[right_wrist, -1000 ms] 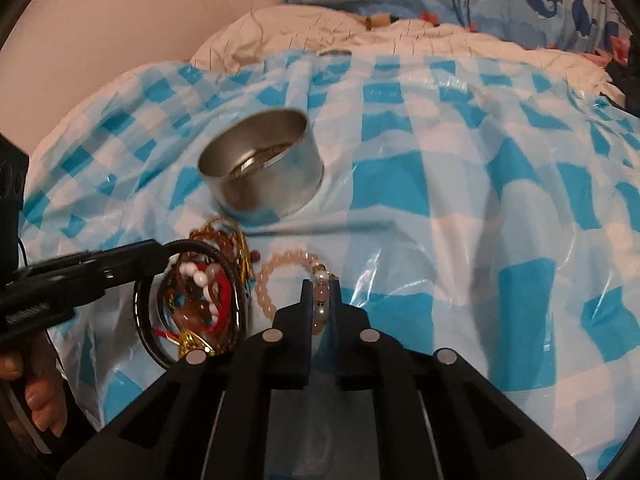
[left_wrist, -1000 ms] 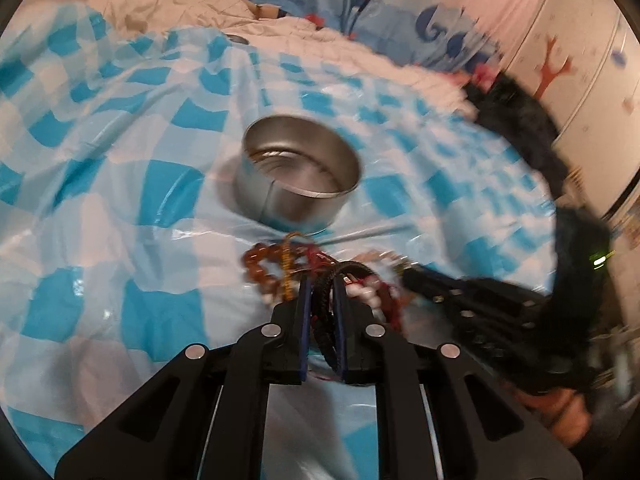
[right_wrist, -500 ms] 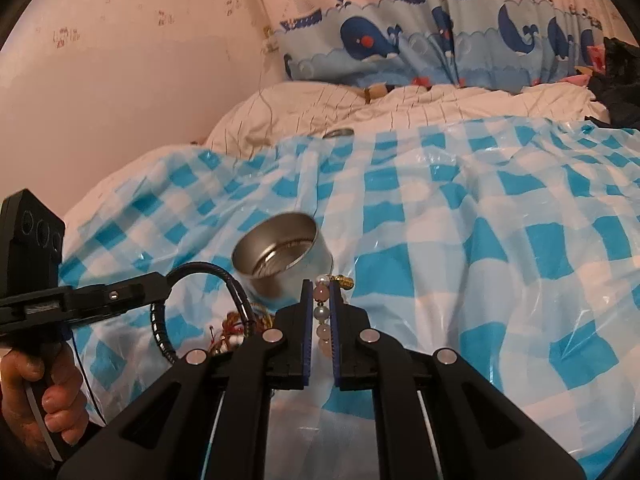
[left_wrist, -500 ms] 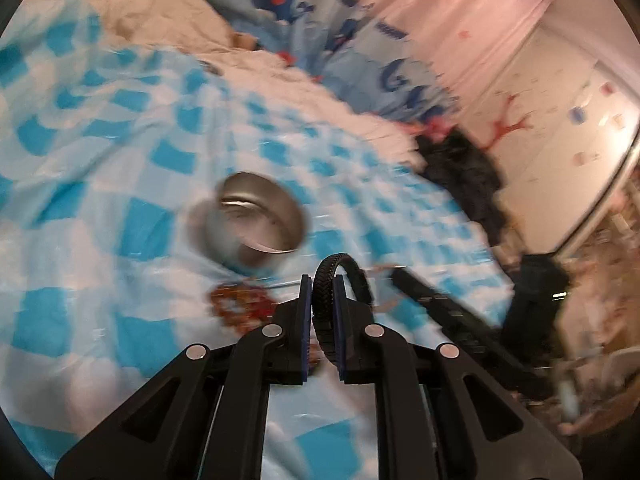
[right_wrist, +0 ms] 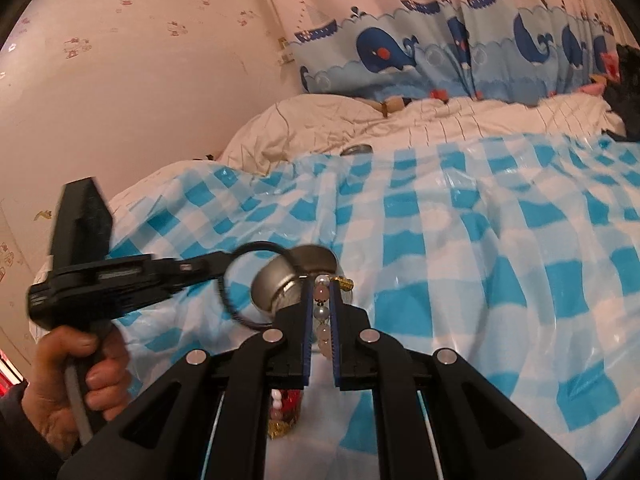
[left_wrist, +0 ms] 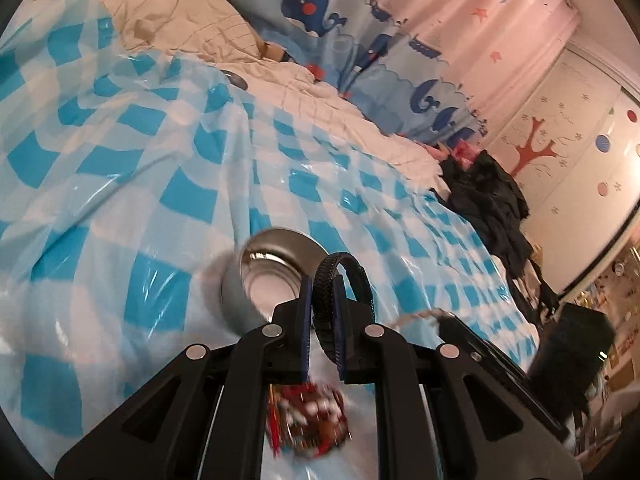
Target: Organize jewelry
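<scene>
Carry step: left gripper [left_wrist: 323, 312] pinches black braided bracelet [left_wrist: 340, 280], right gripper [right_wrist: 321, 304] pinches pink bead bracelet [right_wrist: 323, 320]. Metal tin [left_wrist: 264, 276] at 11 o'clock of left gripper. Next: likely centre over rim, release.

A black braided bracelet [left_wrist: 340, 304] is clamped between the left gripper [left_wrist: 322, 320] fingers above a metal tin [left_wrist: 264, 280] on the checked sheet [left_wrist: 120, 184]
</scene>
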Tool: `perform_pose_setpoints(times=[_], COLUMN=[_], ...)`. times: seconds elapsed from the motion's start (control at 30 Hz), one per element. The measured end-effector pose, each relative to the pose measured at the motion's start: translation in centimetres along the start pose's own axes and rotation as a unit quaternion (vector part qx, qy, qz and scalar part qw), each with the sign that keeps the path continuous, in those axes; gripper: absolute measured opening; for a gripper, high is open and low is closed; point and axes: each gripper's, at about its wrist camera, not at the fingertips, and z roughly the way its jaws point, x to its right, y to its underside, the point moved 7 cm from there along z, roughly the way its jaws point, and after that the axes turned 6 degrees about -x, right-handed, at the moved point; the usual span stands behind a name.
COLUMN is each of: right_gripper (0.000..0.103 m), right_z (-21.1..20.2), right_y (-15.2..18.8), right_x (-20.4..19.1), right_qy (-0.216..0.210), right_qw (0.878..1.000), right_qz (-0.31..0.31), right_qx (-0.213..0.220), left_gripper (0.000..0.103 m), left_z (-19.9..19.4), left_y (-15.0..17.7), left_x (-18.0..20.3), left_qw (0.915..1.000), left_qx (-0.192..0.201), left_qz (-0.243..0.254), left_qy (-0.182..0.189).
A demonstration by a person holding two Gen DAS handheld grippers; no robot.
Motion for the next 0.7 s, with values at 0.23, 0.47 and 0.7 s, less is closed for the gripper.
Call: perform_pose_setpoints(times=[0.23, 0.47, 0.7], right_gripper=[0.008, 0.008, 0.039], right_z=[1.6, 4.4, 11.0], right_y=[-2.4, -5.3, -3.6], right_x=[-0.9, -2.5, -0.6], right_qy=[-0.016, -0.068, -0.031], right_qw=[1.0, 0.997, 0.994], right_qz=[-0.021, -0.026, 0.015], right_qx=[0.011, 0.01, -0.101], left_gripper=[0.009, 0.049, 0.057], left_z=[4.1, 2.6, -1.4], left_y=[-1.6, -2.2, -1.0], left_x=[-1.2, -3.0, -4.1], left_qw=[0.9976, 0.9945, 0.9938], left_qx=[-0.009, 0.002, 0.017], left_qz=[-0.003, -0.036, -0.05], left_qy=[-0.068, -0.098, -0.098])
